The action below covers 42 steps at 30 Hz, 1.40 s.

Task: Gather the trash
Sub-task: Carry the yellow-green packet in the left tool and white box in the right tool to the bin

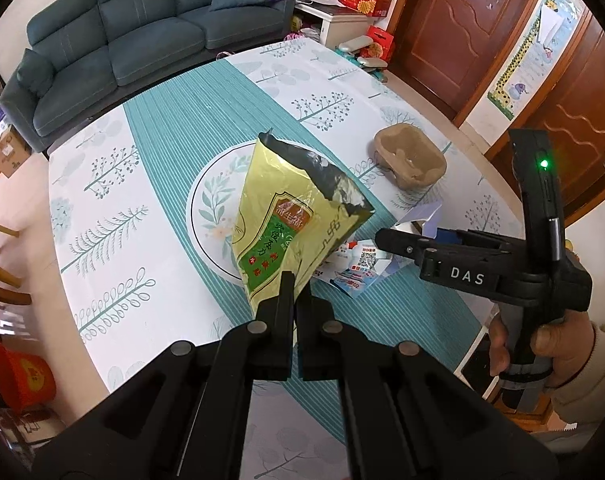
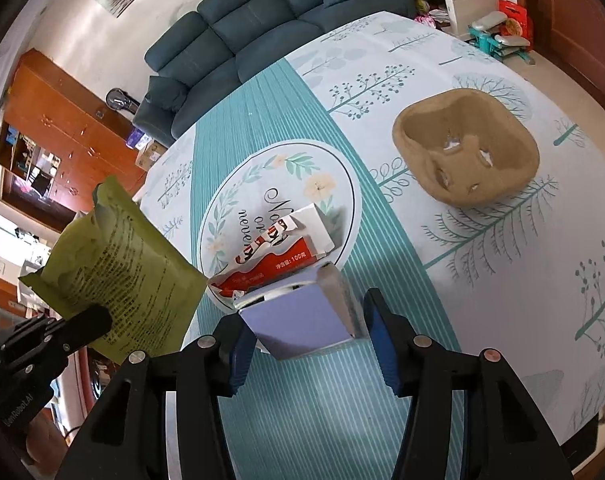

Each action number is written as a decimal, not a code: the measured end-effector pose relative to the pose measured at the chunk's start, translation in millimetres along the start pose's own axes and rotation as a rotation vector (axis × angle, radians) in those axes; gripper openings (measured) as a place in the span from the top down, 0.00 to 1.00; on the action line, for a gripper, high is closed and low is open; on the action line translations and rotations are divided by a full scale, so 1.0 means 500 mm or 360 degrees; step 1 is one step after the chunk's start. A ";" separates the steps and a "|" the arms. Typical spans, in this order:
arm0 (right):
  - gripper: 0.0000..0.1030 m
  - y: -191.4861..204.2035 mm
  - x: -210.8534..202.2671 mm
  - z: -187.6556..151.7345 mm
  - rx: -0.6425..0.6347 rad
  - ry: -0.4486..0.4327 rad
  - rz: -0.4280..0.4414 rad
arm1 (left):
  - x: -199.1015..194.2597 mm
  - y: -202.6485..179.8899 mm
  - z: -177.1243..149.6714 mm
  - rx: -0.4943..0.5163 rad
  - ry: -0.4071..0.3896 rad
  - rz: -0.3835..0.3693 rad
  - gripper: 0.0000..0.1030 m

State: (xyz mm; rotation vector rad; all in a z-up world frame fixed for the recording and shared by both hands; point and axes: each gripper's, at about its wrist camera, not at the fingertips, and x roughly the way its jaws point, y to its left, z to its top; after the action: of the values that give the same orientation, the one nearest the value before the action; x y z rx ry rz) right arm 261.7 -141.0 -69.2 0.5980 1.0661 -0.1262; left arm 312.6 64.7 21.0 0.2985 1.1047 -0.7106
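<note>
My left gripper is shut on the bottom edge of a yellow-green snack bag and holds it up above the table. The bag also shows at the left of the right wrist view. My right gripper is open, its blue pads either side of a pale purple carton that rests on the table edge of a round plate. A torn red and white wrapper lies on the plate just beyond the carton. The right gripper shows in the left wrist view, over the paper scraps.
A brown pulp cup tray sits on the table to the right; it also shows in the left wrist view. The table has a teal and white leaf-print cloth. A dark sofa stands beyond the table.
</note>
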 end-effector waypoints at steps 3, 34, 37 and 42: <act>0.49 -0.004 -0.016 0.000 -0.0005 -0.0046 0.0019 | -0.007 -0.002 0.000 -0.0003 -0.0007 -0.0003 1.00; 0.65 -0.127 -0.283 -0.201 -0.0494 -0.0014 0.0312 | -0.149 -0.324 -0.239 -0.0254 -0.0168 0.0174 1.00; 0.65 -0.154 -0.305 -0.246 -0.0517 0.0040 0.0334 | -0.153 -0.378 -0.295 -0.0317 -0.0146 0.0183 1.00; 0.65 -0.187 -0.338 -0.329 -0.0531 0.0123 0.0361 | -0.154 -0.450 -0.378 -0.0372 -0.0067 0.0146 1.00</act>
State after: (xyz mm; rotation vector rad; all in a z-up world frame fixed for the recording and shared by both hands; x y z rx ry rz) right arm 14.4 -165.3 -19.2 0.4193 1.0574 0.2706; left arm 11.2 30.1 33.6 0.1332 1.1147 -0.4989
